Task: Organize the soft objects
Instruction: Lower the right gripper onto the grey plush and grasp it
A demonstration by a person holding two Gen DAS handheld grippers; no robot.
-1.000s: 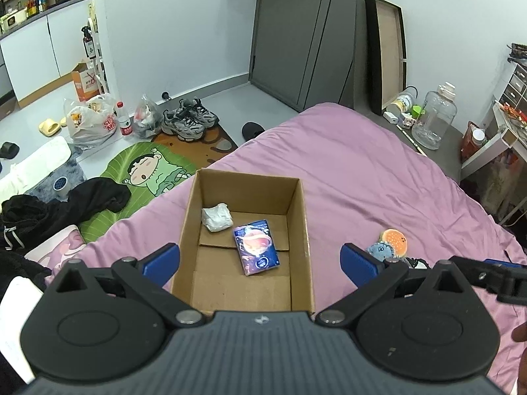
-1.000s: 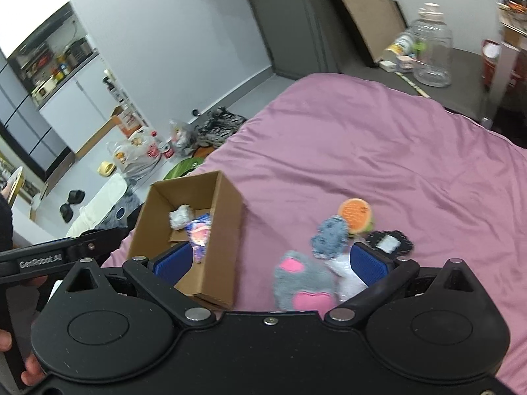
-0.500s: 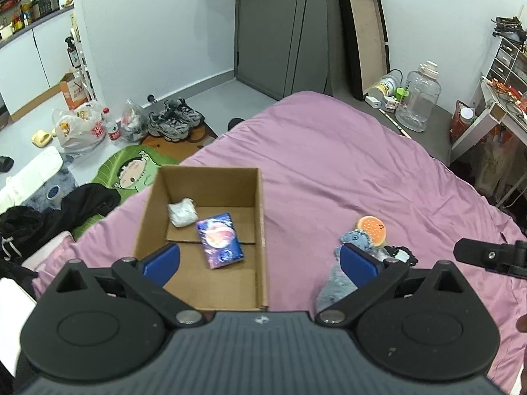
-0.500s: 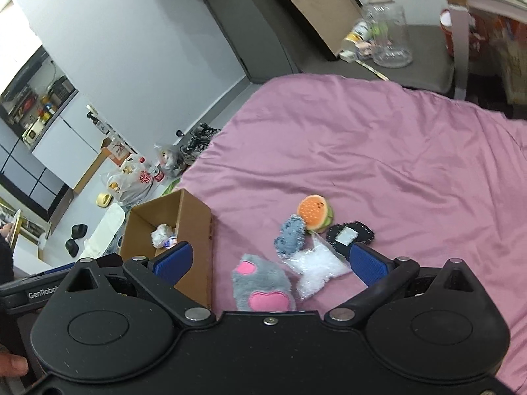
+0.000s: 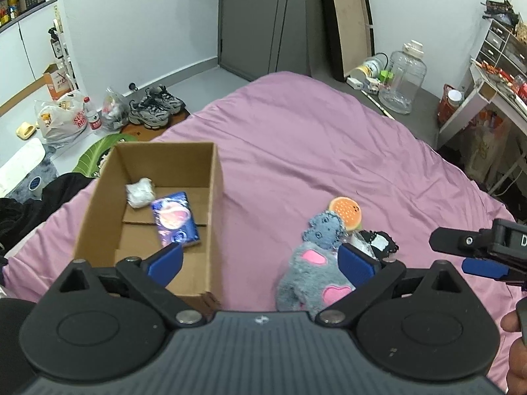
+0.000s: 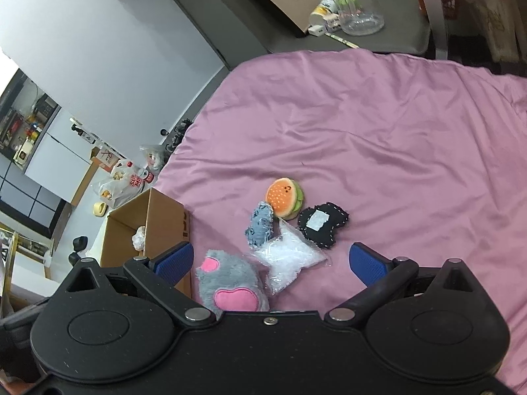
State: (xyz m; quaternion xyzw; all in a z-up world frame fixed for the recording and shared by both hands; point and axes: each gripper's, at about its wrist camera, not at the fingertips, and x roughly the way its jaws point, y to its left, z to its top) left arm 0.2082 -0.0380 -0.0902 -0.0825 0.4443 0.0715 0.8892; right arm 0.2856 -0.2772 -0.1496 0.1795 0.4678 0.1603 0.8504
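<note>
An open cardboard box stands on the purple bed and holds a white wad and a blue printed packet. To its right lie a grey paw plush with pink pads, a small blue-grey plush, a burger plush, a clear plastic bag and a black pad with a white patch. My left gripper is open and empty, above the box's right wall. My right gripper is open and empty, just above the paw plush and bag; it also shows in the left wrist view.
The purple bed stretches away to the right and far side. On the floor at the left are shoes, plastic bags and dark clothes. A glass jar and a desk stand beyond the bed.
Both grippers have swung right, away from the box and towards the pile of soft things. The right gripper has dropped closer over the paw plush. Nothing has been picked up.
</note>
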